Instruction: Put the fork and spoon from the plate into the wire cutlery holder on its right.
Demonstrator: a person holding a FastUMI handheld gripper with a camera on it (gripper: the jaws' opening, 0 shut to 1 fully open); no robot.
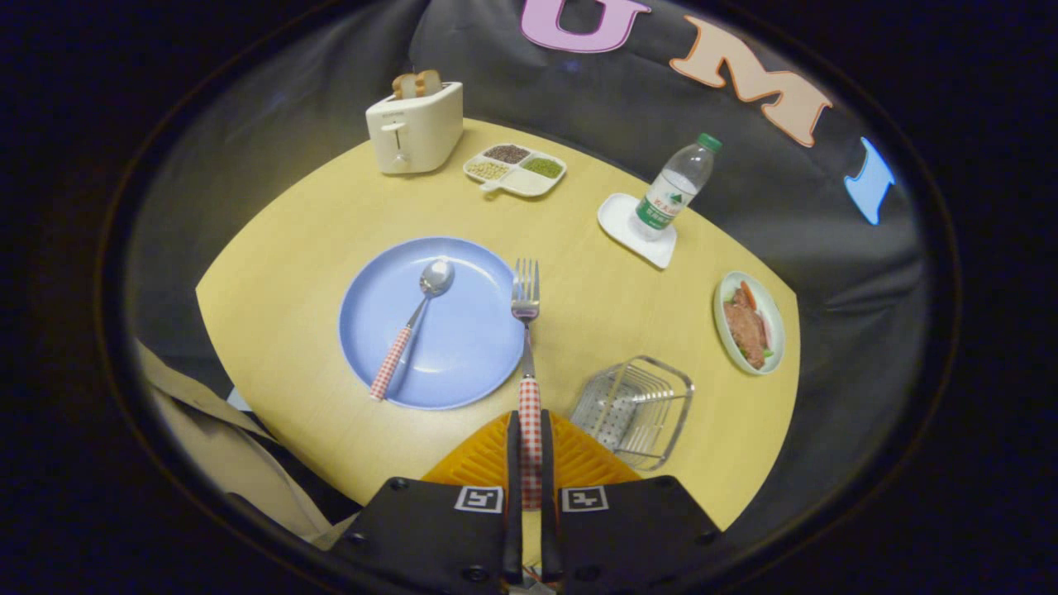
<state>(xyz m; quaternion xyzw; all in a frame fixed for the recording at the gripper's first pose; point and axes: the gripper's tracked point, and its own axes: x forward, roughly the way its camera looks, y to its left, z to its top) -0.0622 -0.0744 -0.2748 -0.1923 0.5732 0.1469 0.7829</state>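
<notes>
1. The pale yellow wooden surface [273, 248] stands before a black cloth wall and carries everything, with a person's beige sleeve [215, 446] at its near side.
2. The round blue plate [463, 364] lies ahead and to the left of the gripper [530, 463], with only one utensil left on it.
3. The clear wire cutlery holder [636, 409] sits just right of the fingers, and looks empty, so I judge nothing is delivered yet.
4. The fork with a red-checked handle [526, 347] is lifted off the plate; the jaws are clamped on its handle, tines pointing away.
5. The spoon with a red-checked handle [413, 326] rests on the plate, untouched.
6. Remaining: carry the fork right into the holder, then fetch the spoon.
</notes>
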